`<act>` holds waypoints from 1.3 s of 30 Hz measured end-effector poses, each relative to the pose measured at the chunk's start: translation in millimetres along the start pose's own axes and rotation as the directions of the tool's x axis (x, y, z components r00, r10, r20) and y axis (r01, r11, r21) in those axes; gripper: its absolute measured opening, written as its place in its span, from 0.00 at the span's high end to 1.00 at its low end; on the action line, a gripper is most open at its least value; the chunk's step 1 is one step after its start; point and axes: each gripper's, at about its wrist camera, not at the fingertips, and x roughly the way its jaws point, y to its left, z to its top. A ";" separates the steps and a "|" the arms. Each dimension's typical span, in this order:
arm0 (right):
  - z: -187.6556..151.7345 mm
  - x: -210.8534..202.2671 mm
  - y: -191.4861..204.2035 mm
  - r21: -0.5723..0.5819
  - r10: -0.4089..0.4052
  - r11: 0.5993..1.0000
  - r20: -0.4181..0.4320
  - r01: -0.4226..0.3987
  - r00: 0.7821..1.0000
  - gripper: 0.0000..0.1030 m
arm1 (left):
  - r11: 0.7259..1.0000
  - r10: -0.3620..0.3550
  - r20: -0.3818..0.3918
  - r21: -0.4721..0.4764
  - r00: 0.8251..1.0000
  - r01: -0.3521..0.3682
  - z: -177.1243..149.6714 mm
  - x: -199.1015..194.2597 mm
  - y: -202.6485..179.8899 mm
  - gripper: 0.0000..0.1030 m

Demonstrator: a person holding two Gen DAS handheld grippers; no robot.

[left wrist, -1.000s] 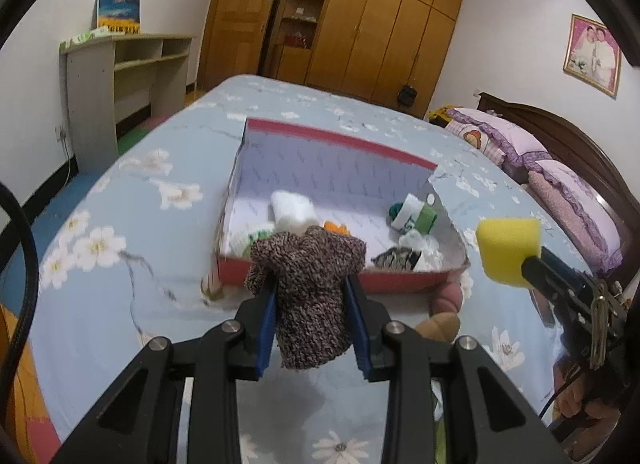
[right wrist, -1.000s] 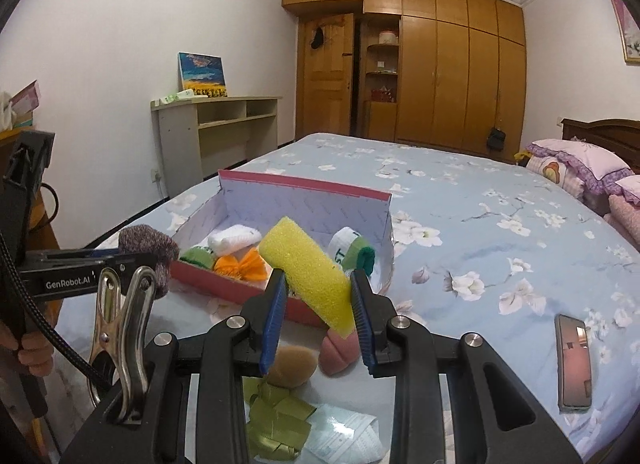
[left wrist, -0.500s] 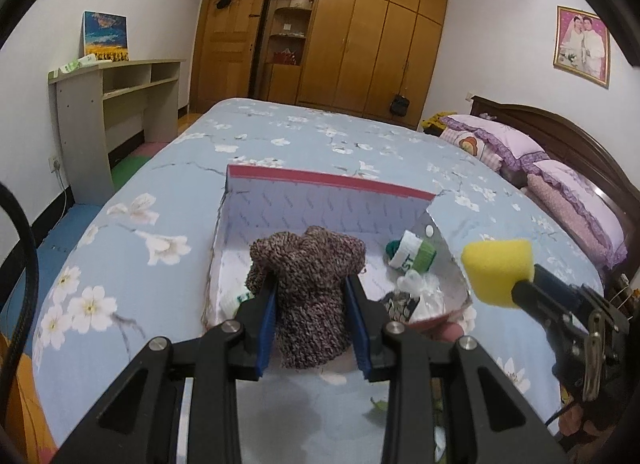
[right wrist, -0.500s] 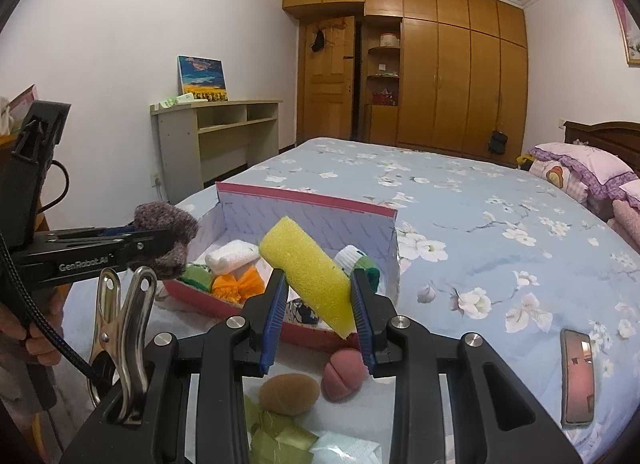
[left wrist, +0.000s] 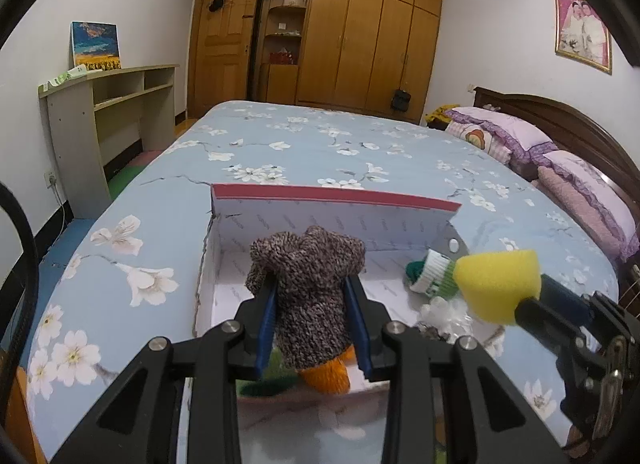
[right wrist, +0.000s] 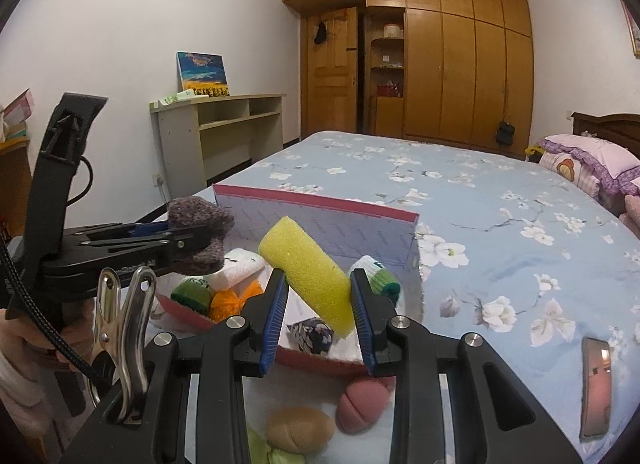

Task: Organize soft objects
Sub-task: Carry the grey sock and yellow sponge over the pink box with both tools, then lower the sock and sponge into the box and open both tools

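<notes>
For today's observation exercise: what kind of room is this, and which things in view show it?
Almost certainly a home bedroom: a bed with a floral blue cover, purple-frilled pillows by a dark wooden headboard, and a floor-to-ceiling wooden wardrobe.

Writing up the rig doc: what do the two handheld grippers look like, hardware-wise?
Both the left gripper and the right gripper have matte black frames, silver bolt heads and blue ribbed finger pads. The right one carries a steel spring clamp. The left has a braided black cable and white lettering, unreadable here.

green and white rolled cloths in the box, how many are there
2: one green and white rolled cloth at the box's left front beside the orange item, another by the right wall. More may be hidden behind the grippers.
</notes>
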 end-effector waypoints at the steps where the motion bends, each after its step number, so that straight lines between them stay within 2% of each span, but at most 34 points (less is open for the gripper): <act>1: 0.4 3.8 0.8 0.000 0.002 1.000 -0.003 -0.002 1.000 0.68 | 1.000 0.001 -0.003 -0.001 1.000 -0.001 1.2 4.3 0.9 0.67; 11: 4.5 46.1 6.2 -0.006 0.010 1.000 -0.031 -0.010 0.999 0.68 | 0.999 0.026 -0.026 -0.030 0.999 -0.027 6.7 44.7 10.9 0.67; 19: 0.3 82.3 4.6 -0.005 -0.022 1.000 -0.080 0.021 0.997 0.68 | 0.997 0.037 -0.058 -0.059 0.998 -0.040 -0.1 71.1 20.0 0.67; 29: -10.5 106.3 6.4 -0.013 -0.035 0.999 -0.134 0.033 0.990 0.68 | 0.997 0.053 -0.054 -0.051 0.997 -0.056 -8.6 82.4 22.1 0.62; 35: -12.3 108.1 5.0 0.002 -0.011 1.000 -0.145 0.011 0.989 0.67 | 0.997 0.059 -0.051 -0.049 0.997 -0.062 -9.9 82.7 20.5 0.56; 39: -12.2 105.9 5.6 0.005 -0.002 1.000 -0.135 0.003 0.991 0.62 | 0.996 0.058 -0.056 -0.062 0.997 -0.062 -9.8 82.8 22.2 0.45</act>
